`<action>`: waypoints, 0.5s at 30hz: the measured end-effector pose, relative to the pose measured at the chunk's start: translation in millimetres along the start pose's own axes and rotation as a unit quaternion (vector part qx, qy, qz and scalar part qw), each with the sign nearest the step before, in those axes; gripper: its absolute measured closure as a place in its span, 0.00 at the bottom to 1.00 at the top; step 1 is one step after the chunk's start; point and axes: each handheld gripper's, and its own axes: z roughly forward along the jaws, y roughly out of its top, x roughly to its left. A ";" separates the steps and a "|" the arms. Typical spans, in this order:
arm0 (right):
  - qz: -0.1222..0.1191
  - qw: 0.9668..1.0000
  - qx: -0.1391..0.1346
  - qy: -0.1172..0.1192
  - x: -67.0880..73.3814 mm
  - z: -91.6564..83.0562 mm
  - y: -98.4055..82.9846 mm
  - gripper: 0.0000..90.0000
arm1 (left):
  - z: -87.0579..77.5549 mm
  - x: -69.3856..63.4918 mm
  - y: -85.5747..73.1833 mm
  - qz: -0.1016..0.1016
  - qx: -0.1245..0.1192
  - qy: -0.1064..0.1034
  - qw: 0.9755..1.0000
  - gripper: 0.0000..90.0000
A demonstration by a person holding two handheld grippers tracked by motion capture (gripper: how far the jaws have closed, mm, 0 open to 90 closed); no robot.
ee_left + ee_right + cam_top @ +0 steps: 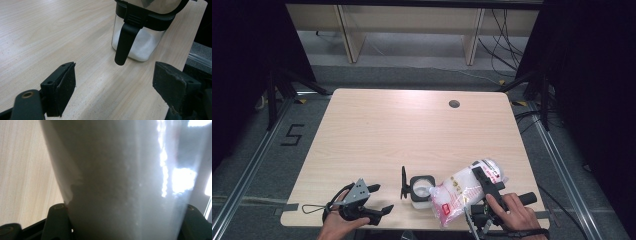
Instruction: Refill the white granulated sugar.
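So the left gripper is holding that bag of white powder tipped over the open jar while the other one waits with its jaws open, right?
Not quite: the right gripper holds the bag tipped toward the jar, as the high view shows. The left gripper is the one that waits, jaws open with nothing between them.

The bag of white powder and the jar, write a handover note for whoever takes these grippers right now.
Right gripper: shut on the bag of white powder, tilted with its lower corner over the jar's mouth.
Left gripper: open, holding nothing, resting near the table's front edge left of the jar.
Glass jar: stands at the front edge, hinged lid flipped open, some white powder already inside.
Left: probably finish pouring, set the bag down, close the lid.
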 end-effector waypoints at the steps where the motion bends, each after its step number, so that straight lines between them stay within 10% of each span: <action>1: 0.010 1.000 0.005 0.007 0.9 -1.1 -0.3 0.47 | 0.8 -0.5 -0.5 -0.003 -0.004 -0.001 1.000 0.20; 2: 0.036 0.999 0.009 0.007 3.9 -1.8 -1.4 0.47 | 0.4 0.1 -0.6 -0.001 0.000 0.000 1.000 0.20; 4: 0.004 1.000 0.006 0.005 -1.8 -1.1 -0.8 0.47 | 0.8 -1.1 -0.2 -0.010 -0.005 0.000 1.000 0.20; 15: 0.018 1.000 0.014 0.010 0.3 -2.8 -1.9 0.47 | -1.0 1.8 0.3 0.001 0.002 0.005 1.000 0.20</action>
